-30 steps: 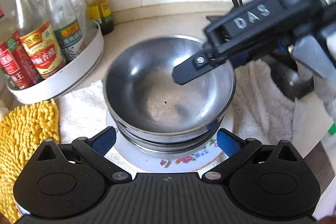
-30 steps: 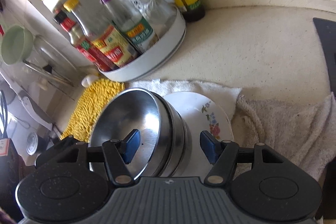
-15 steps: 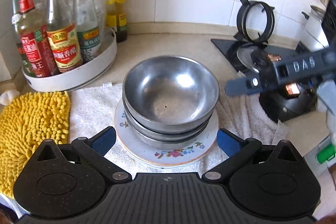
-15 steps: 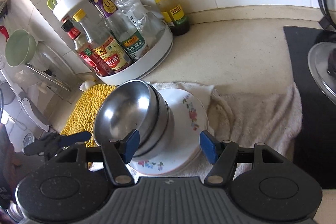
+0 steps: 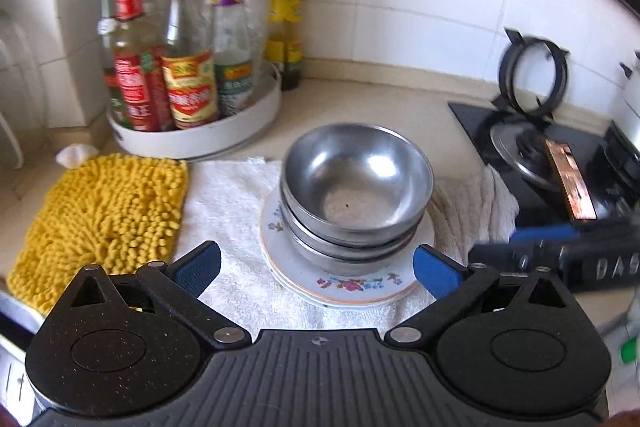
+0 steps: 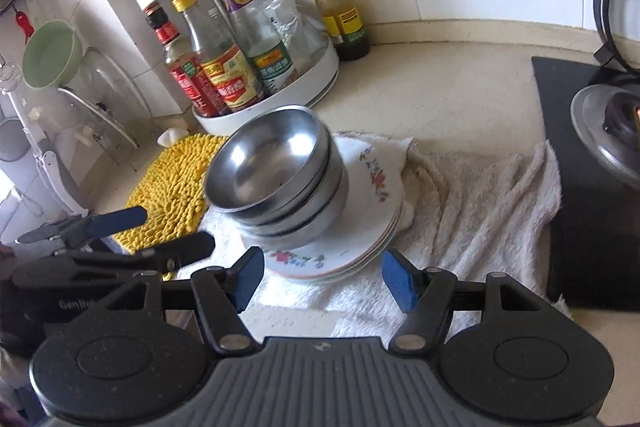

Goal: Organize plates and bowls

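— On the white towel [image 5: 236, 195], mid-table: steel bowls [image 5: 356, 183] nested atop floral plates [image 5: 348, 283]. Left claw [image 5: 316, 269] wide open, empty.

— Right claw [image 6: 322, 277] opening, nothing between. Best retreat level, clear of rims, no nudging.

Both grippers are black plastic: the left gripper [image 5: 316, 269] and right gripper [image 6: 322, 279] carry blue finger pads, silver pivot screws (round) and ribbed bodies.
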Demonstrator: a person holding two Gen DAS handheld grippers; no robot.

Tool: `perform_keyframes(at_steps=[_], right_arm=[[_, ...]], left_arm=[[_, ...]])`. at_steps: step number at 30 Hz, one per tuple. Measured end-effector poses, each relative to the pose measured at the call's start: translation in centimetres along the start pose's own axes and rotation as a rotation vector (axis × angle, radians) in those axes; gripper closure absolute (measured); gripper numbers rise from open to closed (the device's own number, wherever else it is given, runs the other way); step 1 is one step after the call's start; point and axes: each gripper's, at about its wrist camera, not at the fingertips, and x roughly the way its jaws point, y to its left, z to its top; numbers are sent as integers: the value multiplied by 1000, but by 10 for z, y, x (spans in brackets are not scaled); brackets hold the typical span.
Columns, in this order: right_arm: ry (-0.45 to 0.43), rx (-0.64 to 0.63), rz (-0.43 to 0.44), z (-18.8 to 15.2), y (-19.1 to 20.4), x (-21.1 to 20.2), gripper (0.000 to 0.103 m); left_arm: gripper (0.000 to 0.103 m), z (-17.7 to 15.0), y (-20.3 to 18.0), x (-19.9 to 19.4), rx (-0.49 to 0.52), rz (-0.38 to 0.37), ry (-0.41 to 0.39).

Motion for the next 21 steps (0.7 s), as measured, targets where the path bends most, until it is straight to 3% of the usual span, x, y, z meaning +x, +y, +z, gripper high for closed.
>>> perform_keyframes(at_steps=[5, 21], right_arm=[[8, -8, -4, -10, 6, -3, 16], [-2, 24, -109, -34, 21, -3, 13]], left_arm=[[0, -6, 1, -6, -42, 60, 6], [0, -36, 11, -12, -85, 107, 44]])
